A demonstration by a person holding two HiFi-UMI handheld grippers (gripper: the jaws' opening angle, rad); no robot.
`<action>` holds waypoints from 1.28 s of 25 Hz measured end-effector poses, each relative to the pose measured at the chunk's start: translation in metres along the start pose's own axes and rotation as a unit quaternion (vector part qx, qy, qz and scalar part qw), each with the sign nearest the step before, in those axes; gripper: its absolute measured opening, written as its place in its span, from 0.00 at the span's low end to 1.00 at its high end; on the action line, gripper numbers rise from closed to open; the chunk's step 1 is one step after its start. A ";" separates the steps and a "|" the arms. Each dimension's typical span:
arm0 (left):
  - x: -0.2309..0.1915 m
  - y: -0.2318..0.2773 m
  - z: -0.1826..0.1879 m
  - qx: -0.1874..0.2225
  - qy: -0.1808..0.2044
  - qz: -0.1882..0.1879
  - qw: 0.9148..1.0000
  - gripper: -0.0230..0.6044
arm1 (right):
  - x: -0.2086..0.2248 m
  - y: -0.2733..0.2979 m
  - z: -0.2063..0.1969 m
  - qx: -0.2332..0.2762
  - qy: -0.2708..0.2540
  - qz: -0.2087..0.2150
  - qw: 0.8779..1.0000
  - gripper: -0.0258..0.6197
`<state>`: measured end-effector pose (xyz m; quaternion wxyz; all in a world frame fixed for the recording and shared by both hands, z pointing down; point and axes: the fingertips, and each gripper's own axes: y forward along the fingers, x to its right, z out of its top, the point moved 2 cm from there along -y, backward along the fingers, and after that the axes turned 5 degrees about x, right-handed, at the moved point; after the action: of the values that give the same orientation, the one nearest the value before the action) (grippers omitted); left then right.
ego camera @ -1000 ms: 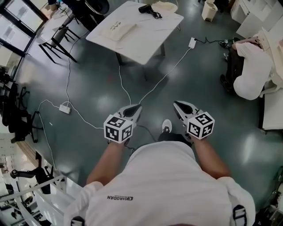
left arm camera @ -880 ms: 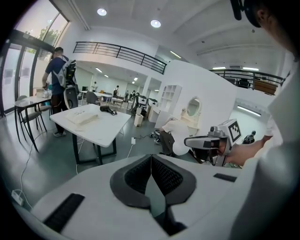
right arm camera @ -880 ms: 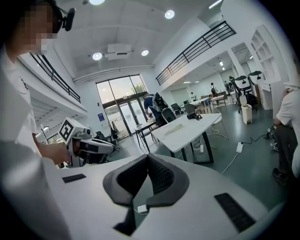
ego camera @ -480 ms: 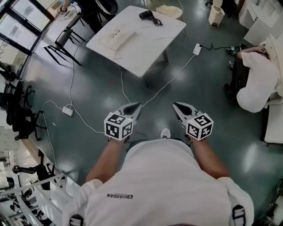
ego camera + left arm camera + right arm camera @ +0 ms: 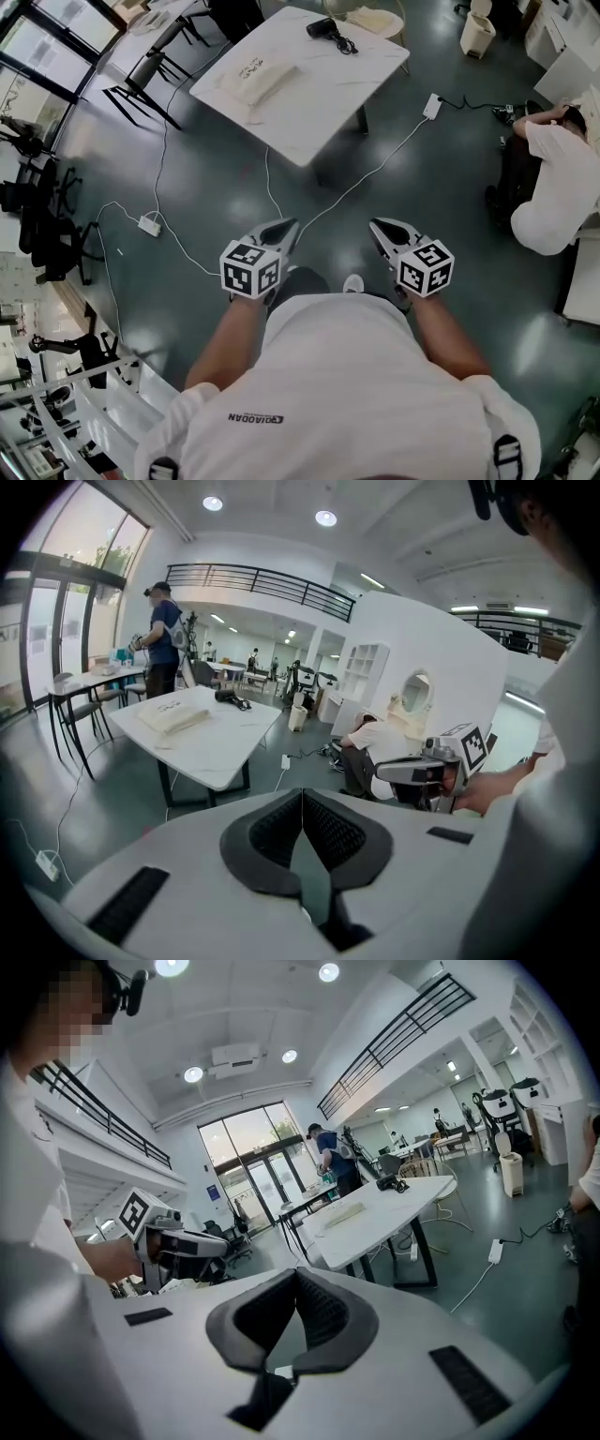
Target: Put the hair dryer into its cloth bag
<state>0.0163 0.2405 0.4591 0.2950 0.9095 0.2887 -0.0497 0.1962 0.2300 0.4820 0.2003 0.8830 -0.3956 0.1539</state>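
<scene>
Close under the head camera, the left gripper (image 5: 287, 227) and the right gripper (image 5: 380, 227) are held out side by side, both with jaws pressed together and nothing between them. The step in hand looks like the approach, so neither need open yet. The dark floor (image 5: 216, 178) ahead is roomy, but white cables (image 5: 366, 176) cross it, one running to a power strip (image 5: 432, 105) by the table leg; a path between them seems safest. A crouched person (image 5: 555, 183) at the right is well apart. Beyond, the white table (image 5: 323, 108) presents its near corner, so coming up along a straight edge would give both arms better reach. On it the cloth bag (image 5: 260, 79) lies flat toward the left side. The black hair dryer (image 5: 323, 28) rests near the far edge with its cord bunched beside it, apart from the bag.
</scene>
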 end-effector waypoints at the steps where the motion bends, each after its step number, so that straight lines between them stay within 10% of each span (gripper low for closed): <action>1: -0.002 0.000 0.002 0.000 0.000 0.001 1.000 0.08 | 0.001 0.004 0.000 -0.003 -0.001 0.002 1.000 0.07; 14: -0.054 0.047 0.037 0.013 0.006 -0.021 1.000 0.08 | 0.033 0.059 0.022 -0.011 -0.011 -0.011 1.000 0.07; 32: -0.237 0.125 0.149 0.035 0.003 -0.035 0.999 0.08 | 0.076 0.248 0.126 -0.027 -0.056 -0.033 0.998 0.07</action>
<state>-0.0984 -0.0434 0.4621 0.2602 0.9088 0.3192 -0.0672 0.0708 -0.0284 0.4626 0.2067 0.8970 -0.3811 0.0865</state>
